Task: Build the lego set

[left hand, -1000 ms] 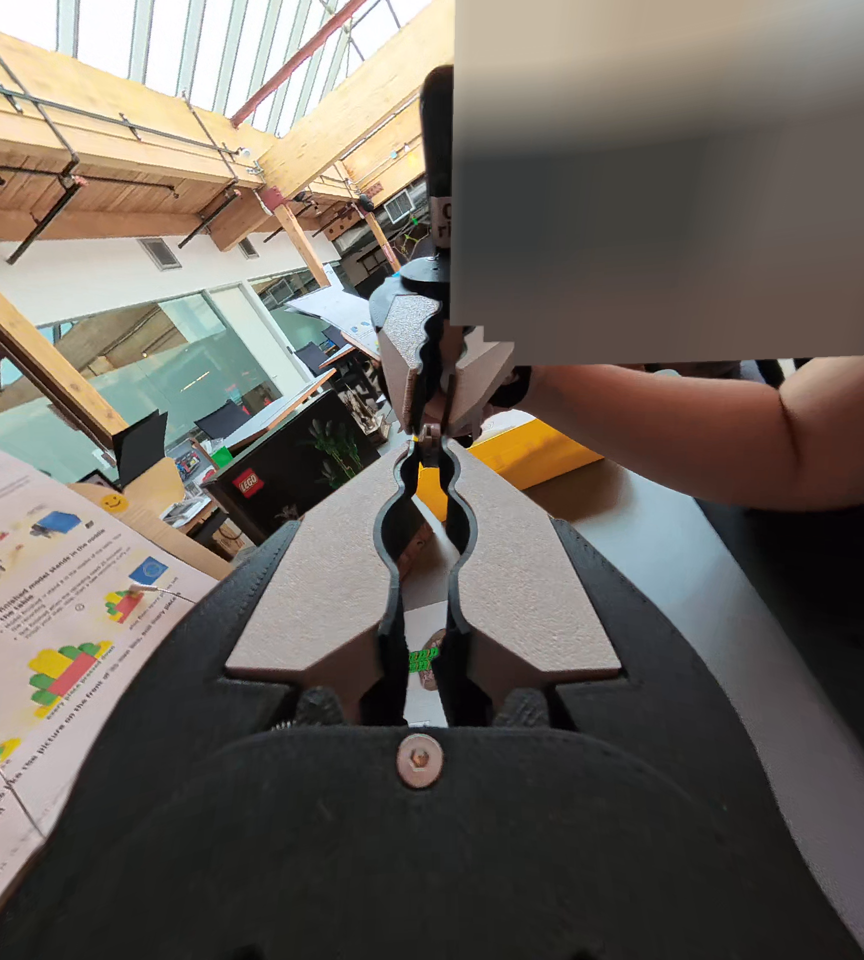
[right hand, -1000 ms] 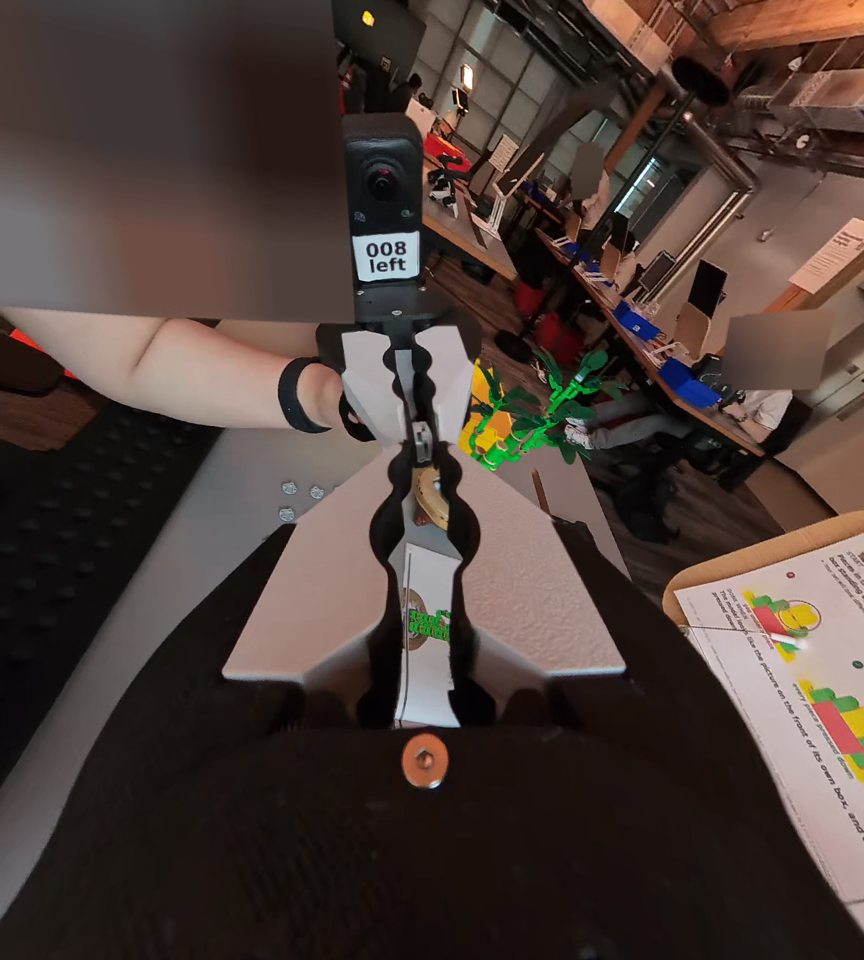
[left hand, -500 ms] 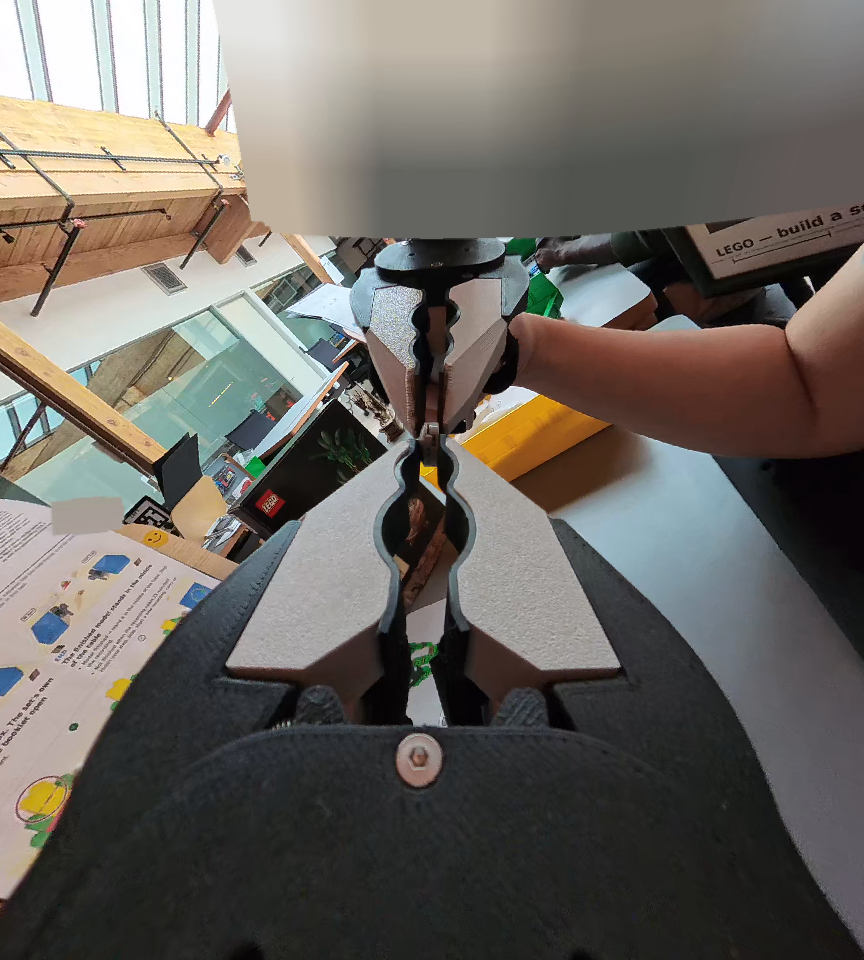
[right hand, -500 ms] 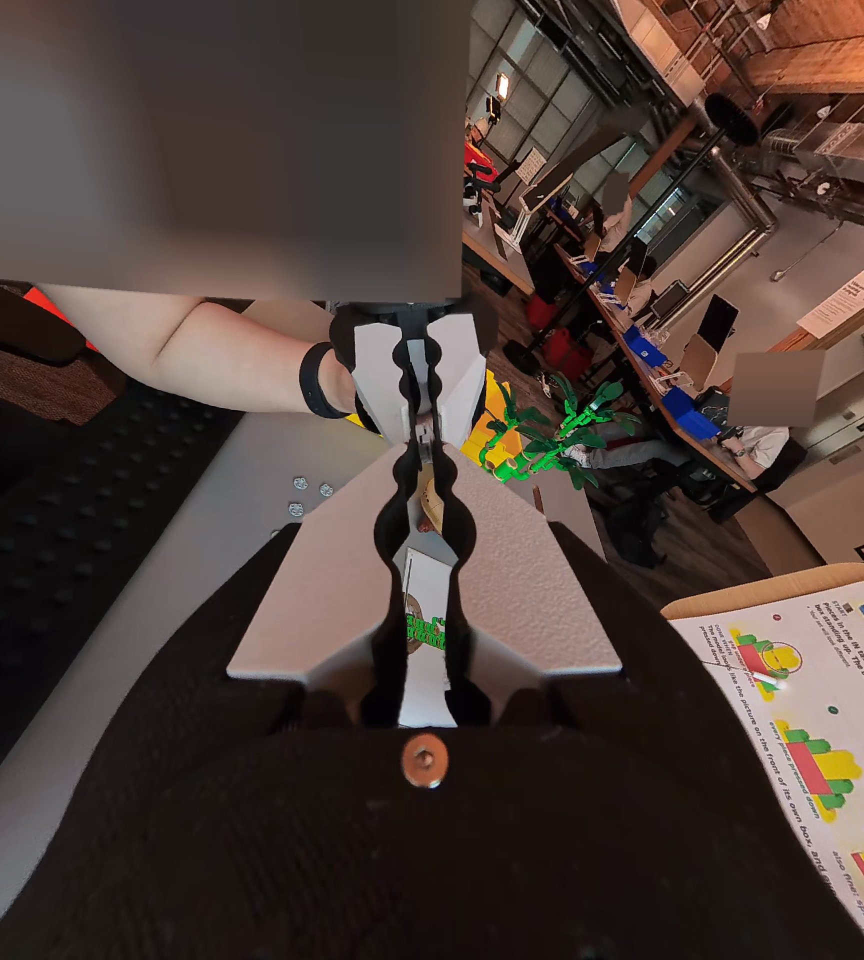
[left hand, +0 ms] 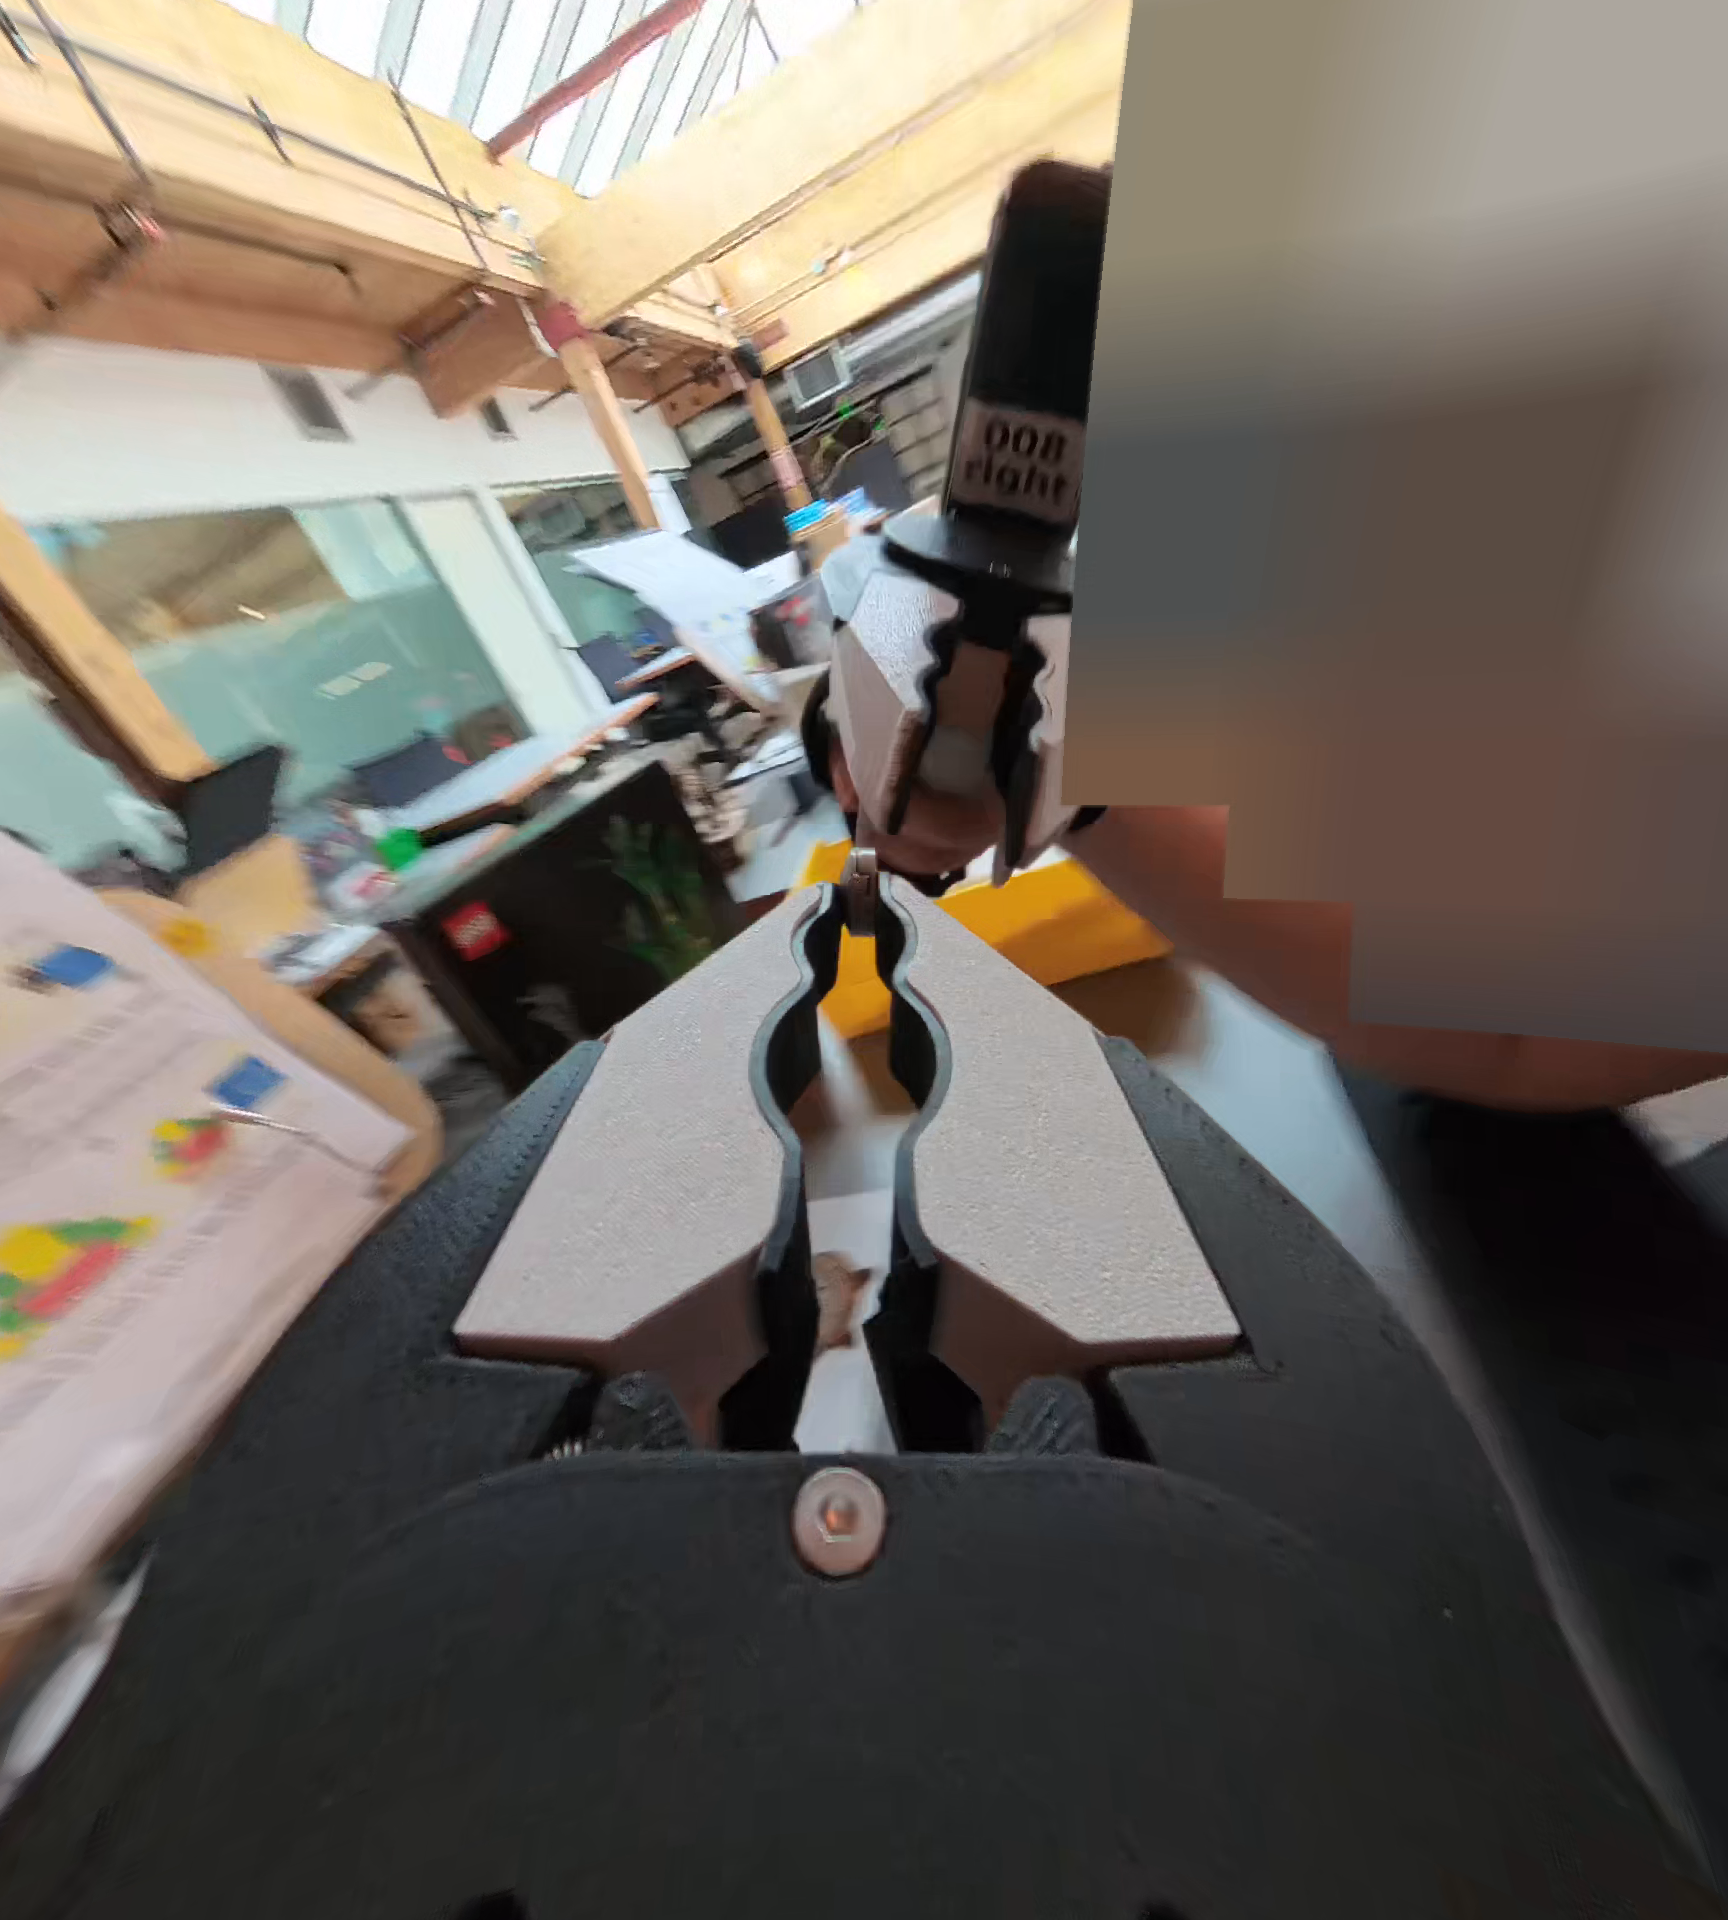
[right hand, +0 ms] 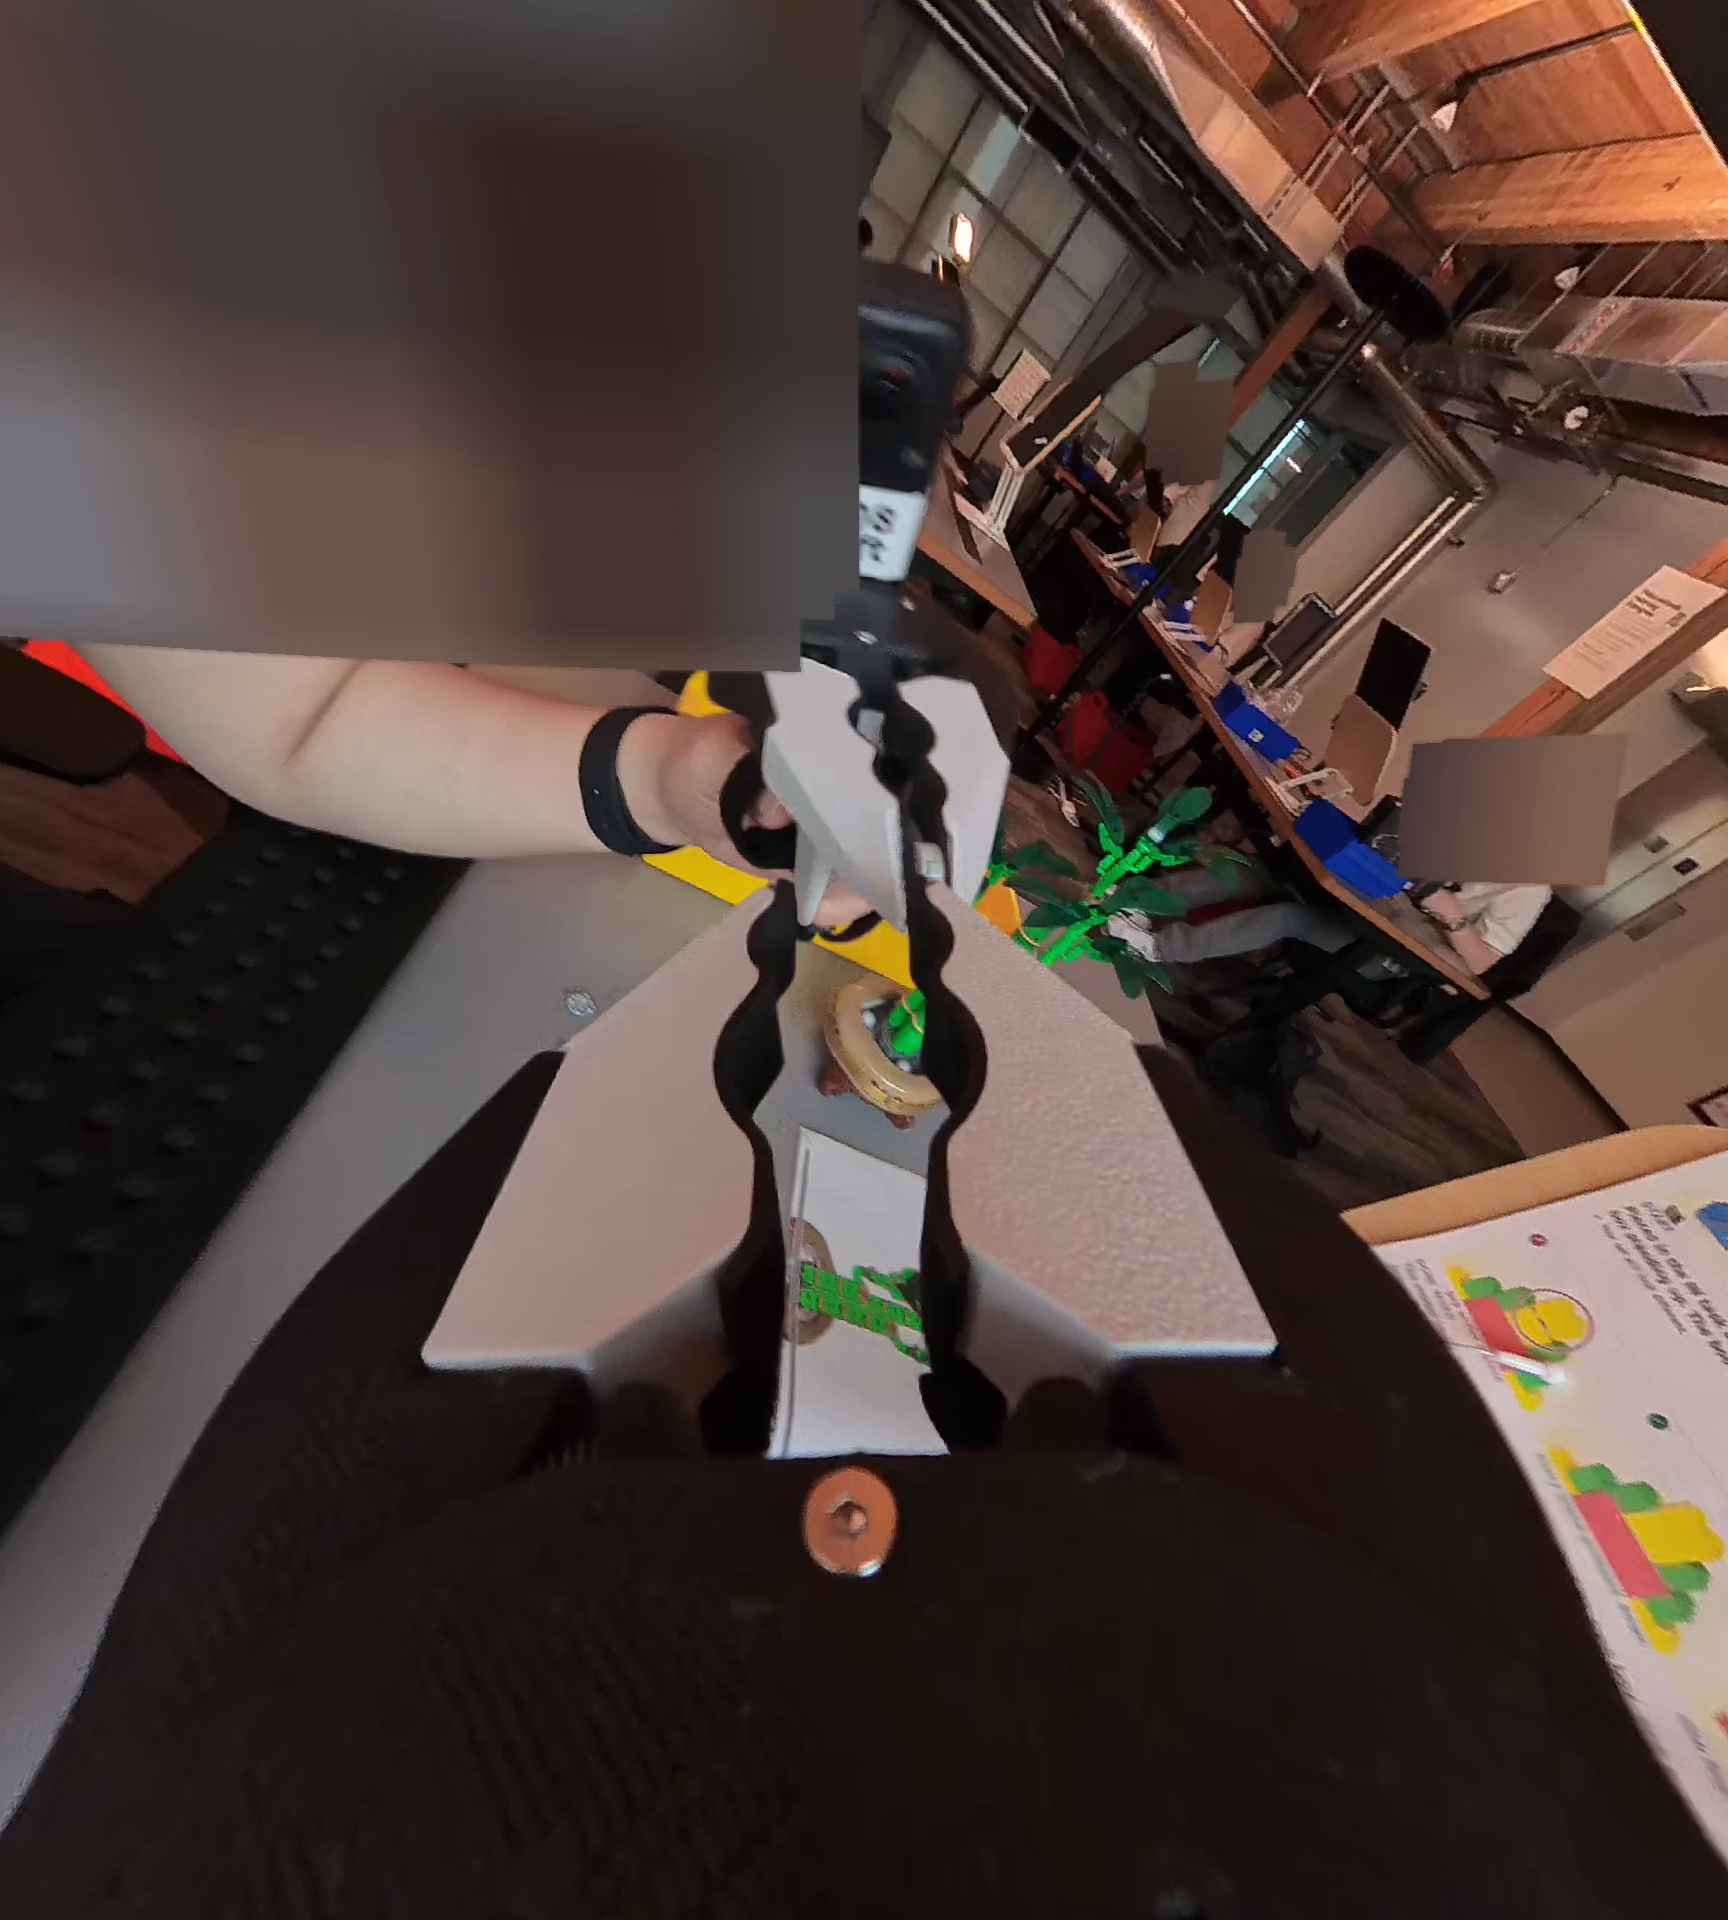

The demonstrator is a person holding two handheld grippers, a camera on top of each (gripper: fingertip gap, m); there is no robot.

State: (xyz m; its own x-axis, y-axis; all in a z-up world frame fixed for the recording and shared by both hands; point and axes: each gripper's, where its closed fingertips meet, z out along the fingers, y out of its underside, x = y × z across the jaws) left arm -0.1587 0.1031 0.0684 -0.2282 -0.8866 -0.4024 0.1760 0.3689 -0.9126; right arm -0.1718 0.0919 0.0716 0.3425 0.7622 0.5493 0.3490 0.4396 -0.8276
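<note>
My left gripper [left hand: 858,896] is shut on a small grey Lego piece [left hand: 858,881] pinched at its fingertips, held in the air over the grey table [left hand: 1244,1039]. My right gripper [right hand: 858,906] faces it tip to tip with its jaws apart and empty. In the right wrist view the left gripper [right hand: 917,873] shows the grey piece [right hand: 931,862] at its tip. In the left wrist view the right gripper [left hand: 948,842] shows open. A tan round Lego base [right hand: 886,1049] and a green Lego plant [right hand: 1109,894] stand on the table below.
A white booklet page [right hand: 849,1299] lies under the grippers. A printed instruction sheet on a wooden board [right hand: 1618,1455] lies to one side, also in the left wrist view [left hand: 91,1195]. A yellow box [left hand: 1026,935], a black Lego box [left hand: 548,914] and a black mat [right hand: 112,987] border the table. My two grippers' fingertips are within a few centimetres of each other.
My right gripper has opened and let go of the small grey piece. My left gripper still holds it. Both views have tilted and shifted.
</note>
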